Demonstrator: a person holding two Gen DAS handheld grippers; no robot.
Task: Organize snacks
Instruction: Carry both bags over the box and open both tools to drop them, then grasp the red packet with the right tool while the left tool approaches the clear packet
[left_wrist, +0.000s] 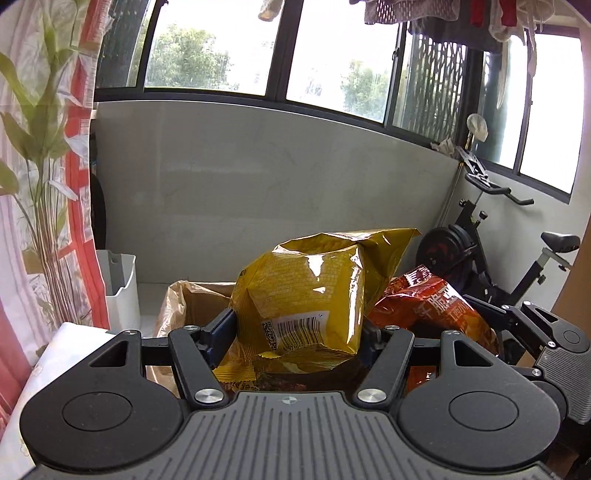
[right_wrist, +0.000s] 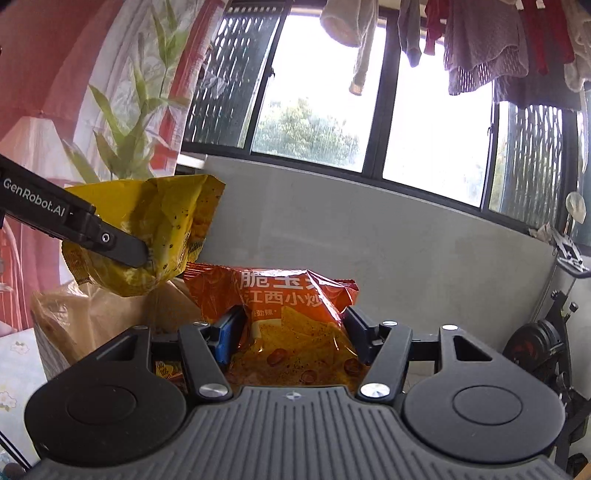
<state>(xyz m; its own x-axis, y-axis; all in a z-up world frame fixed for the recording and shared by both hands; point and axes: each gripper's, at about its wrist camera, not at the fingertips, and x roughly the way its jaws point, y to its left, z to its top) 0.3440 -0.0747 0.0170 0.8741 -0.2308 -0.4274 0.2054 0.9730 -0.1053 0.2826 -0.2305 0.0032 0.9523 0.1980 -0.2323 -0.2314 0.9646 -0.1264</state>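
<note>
My left gripper (left_wrist: 299, 332) is shut on a yellow snack bag (left_wrist: 306, 291) and holds it upright above a cardboard box (left_wrist: 205, 299) lined with a brown plastic bag. My right gripper (right_wrist: 291, 328) is shut on an orange-red chip bag (right_wrist: 291, 314) and holds it up beside the yellow one. In the left wrist view the orange-red bag (left_wrist: 428, 306) and the right gripper (left_wrist: 532, 332) show at the right. In the right wrist view the yellow bag (right_wrist: 155, 229) and the left gripper (right_wrist: 147, 258) show at the left, over the lined box (right_wrist: 92, 317).
A grey low wall (left_wrist: 258, 184) under windows stands behind. A white bin (left_wrist: 120, 288) is left of the box, next to a floral curtain (left_wrist: 40, 184). An exercise bike (left_wrist: 498, 251) stands at the right. A pale cloth-covered surface (left_wrist: 55, 354) lies at the lower left.
</note>
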